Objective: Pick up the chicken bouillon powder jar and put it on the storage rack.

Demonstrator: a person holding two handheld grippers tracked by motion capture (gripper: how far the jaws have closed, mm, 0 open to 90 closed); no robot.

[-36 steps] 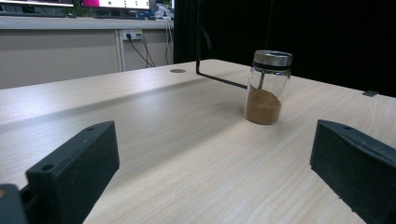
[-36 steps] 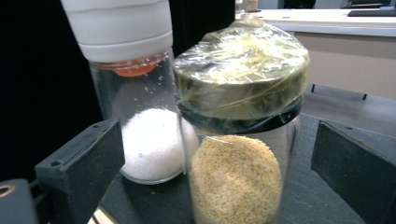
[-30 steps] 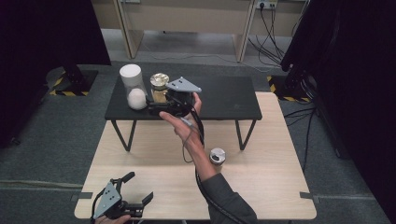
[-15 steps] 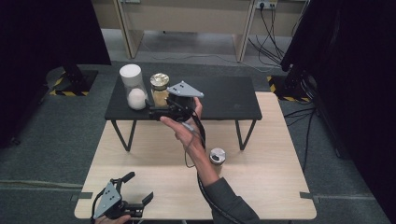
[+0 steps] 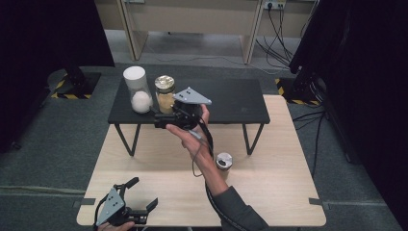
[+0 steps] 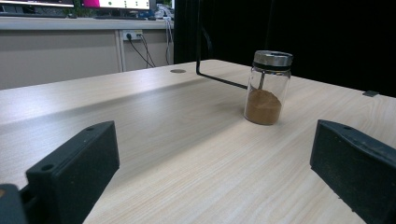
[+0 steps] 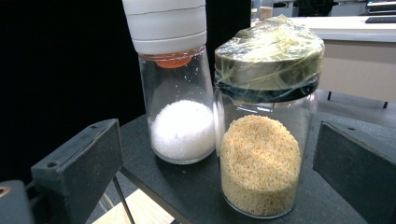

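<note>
Two jaws of the right gripper (image 5: 161,120) are standing released, just short of the grain jar (image 7: 264,135) sitting between them

glossy glass jar (image 7: 261,154), film-wrapped lid (image 7: 269,51), matt black shelf (image 7: 196,186).

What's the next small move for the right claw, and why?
Probably ease the right claw forward around the yellow-grain jar. Its jaws stand open just short of it, the jar sits nearer than the white-capped salt jar, and nothing is gripped yet.
</note>
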